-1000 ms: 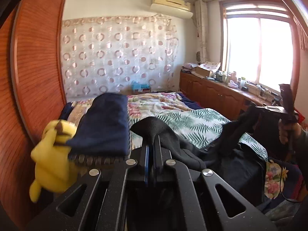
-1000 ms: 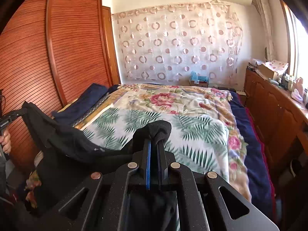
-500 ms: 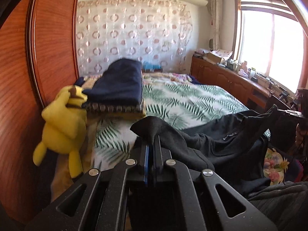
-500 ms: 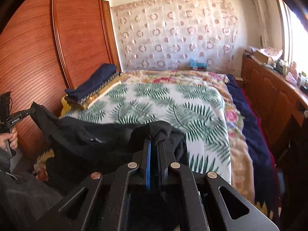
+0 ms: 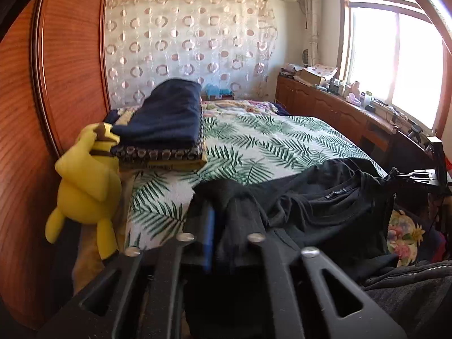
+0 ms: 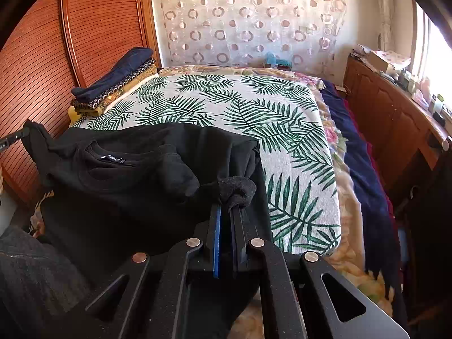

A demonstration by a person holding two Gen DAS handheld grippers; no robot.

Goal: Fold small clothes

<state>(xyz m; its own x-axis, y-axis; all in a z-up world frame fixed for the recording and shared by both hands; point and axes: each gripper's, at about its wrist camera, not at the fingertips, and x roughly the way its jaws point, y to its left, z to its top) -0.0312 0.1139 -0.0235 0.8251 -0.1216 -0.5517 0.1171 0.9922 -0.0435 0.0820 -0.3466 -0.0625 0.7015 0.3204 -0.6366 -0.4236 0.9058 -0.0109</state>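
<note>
A black T-shirt (image 6: 127,169) with a collar label is stretched between my two grippers over the near end of the bed's palm-leaf cover (image 6: 226,104). My right gripper (image 6: 228,206) is shut on one bunched shoulder corner of it. My left gripper (image 5: 223,200) is shut on the other corner; the shirt (image 5: 325,206) drapes over its fingertips and hides them. In the left wrist view the right gripper (image 5: 415,173) shows at the far right, at the shirt's other end. The shirt's lower part hangs off the bed's near edge.
A stack of folded dark blue and patterned cloths (image 6: 113,87) lies at the bed's left side by the wooden wardrobe (image 6: 93,28). A yellow plush toy (image 5: 84,180) sits beside it. A wooden cabinet (image 6: 395,113) runs along the right wall under the window.
Both grippers have moved down and forward with the shirt, bringing it from hanging in the air to lying over the near end of the palm-leaf cover. Both grips have stayed shut.
</note>
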